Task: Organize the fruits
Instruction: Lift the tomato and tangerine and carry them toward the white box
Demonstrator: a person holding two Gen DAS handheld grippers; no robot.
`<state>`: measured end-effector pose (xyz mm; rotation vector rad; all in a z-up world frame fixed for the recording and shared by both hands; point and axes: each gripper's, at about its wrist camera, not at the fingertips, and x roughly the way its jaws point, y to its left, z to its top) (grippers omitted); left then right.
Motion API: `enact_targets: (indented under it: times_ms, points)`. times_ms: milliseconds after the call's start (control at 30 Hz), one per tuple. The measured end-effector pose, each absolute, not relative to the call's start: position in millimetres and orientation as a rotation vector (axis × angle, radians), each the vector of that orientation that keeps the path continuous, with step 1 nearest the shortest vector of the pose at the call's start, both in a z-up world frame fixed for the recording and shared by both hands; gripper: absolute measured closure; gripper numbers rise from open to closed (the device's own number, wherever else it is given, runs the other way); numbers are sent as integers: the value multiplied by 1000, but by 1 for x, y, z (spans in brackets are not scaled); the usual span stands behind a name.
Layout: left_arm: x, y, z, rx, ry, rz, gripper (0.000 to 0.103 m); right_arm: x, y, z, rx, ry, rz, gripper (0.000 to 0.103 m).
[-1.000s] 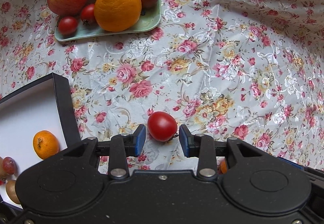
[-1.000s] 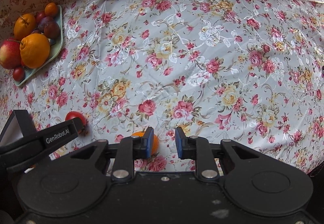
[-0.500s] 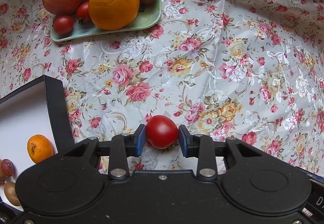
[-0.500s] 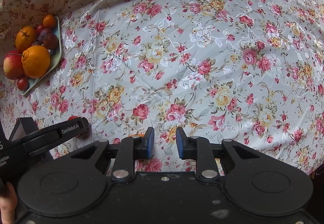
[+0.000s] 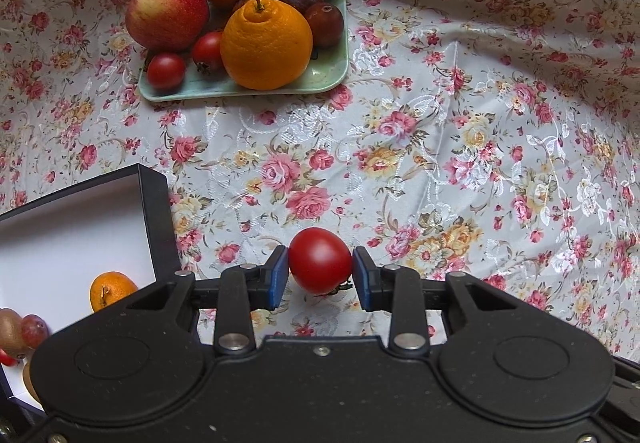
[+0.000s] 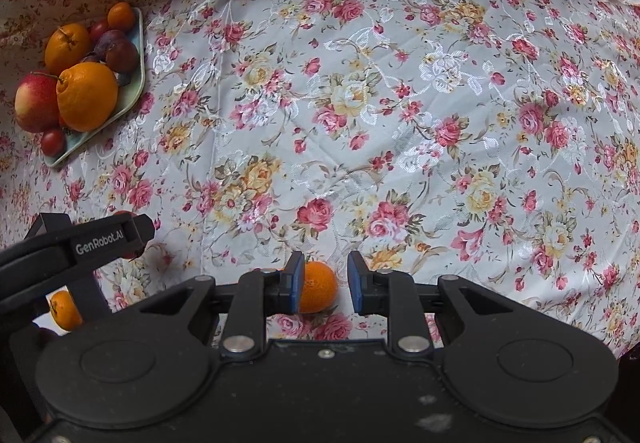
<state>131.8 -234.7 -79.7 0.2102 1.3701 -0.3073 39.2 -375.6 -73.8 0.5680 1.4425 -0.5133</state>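
Glossy smooth tomato (image 5: 320, 259); shiny floral cloth (image 5: 440, 147); matt black plastic tongs (image 5: 320, 277).

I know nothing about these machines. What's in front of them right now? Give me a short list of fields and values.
surface: floral tablecloth
left gripper: both pads against a red tomato
right gripper: open, a small orange between its fingers, touching only the left pad
green tray: far left, holds an apple, two big oranges, plums, small tomatoes, a small orange
black box: near left, white inside, holds a small orange and a few other small fruits
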Motion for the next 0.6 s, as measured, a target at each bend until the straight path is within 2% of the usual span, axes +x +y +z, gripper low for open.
enact_targets:
  times_ms: [600]
  points:
    - [136, -214, -73, 154, 1376, -300, 60, 40, -343, -82, 499, 1358, -547, 75]
